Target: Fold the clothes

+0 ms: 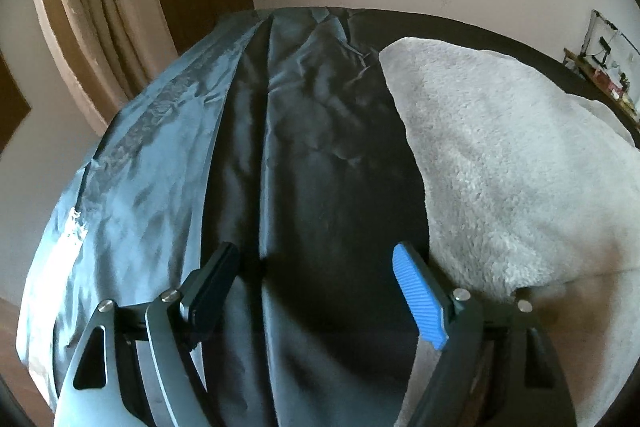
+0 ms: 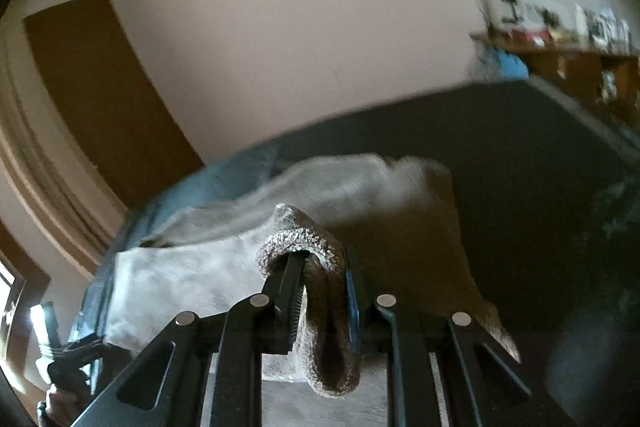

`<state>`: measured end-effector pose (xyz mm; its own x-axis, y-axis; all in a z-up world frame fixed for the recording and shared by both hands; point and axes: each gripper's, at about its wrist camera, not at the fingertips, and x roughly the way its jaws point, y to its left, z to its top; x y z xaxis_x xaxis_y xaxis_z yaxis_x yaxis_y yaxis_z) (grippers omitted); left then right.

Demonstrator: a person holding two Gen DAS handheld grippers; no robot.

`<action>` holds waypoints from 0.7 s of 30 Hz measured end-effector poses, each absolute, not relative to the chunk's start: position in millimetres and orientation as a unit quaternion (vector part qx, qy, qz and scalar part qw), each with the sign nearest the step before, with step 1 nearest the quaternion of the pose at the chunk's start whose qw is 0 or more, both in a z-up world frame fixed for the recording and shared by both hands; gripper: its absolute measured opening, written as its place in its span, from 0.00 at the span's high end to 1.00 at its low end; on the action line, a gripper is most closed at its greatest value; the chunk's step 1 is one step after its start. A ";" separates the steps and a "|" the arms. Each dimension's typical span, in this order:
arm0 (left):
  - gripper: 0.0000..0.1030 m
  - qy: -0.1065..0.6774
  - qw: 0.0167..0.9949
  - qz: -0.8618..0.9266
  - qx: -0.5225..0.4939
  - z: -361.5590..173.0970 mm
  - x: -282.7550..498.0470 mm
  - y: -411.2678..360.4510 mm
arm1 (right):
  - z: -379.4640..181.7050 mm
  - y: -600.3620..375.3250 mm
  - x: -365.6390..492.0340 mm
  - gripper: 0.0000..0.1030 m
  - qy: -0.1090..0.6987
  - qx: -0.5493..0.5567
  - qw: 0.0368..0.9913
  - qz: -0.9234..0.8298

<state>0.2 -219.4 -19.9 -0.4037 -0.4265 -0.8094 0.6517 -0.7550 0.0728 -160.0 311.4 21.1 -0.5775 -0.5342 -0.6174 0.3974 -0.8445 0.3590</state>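
1. The right gripper [image 2: 320, 267] has its fingers narrowed onto a bunched edge of the fleece [image 2: 312, 239], a grey plush piece. The pinched roll fills the centre of the right wrist view, and the rest of the fleece trails off toward the left and middle of that frame.
2. The left gripper [image 1: 316, 287] has its fingers wide apart with nothing between them. It hovers at the bottom centre of its frame over a dark satin cloth [image 1: 304, 147].
3. In the left wrist view the fleece [image 1: 500, 155] lies spread over the right half of the frame, on the dark surface [image 2: 520, 155] that carries both pieces; whether that is a bed or a desk I cannot tell.
4. Judged step: one edge of the fleece is being lifted or carried for a fold. The right wrist view is blurred, so how far the fold has gone is unclear.
5. The next move likely calls for the free left fingers to take a second edge, so the fleece travels flat and does not sag.
6. Room: the surface's far edge meets the wall at the top of both frames. A bare dark stretch at the right of the right wrist view gives space to lay the fold.
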 end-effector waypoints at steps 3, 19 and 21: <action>0.19 0.117 0.334 -0.826 0.439 -19.2 -2.2 -217.7 | 8.1 321.5 -164.2 0.61 -0.087 0.388 0.236 -0.886; 0.19 0.076 0.306 -0.872 0.375 52.8 -41.8 -157.0 | 27.5 293.7 -151.6 0.29 -0.005 0.337 0.347 -0.875; 0.19 0.055 0.298 -0.873 0.383 46.2 -62.6 -145.4 | 17.6 271.9 -158.9 0.29 0.043 0.356 0.341 -0.869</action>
<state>-62.6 -145.4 46.2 -0.5300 -0.4777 -0.7007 0.5622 -0.8165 0.1314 -158.9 271.9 17.6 -0.5145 -0.5617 -0.6479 0.6227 -0.7642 0.1680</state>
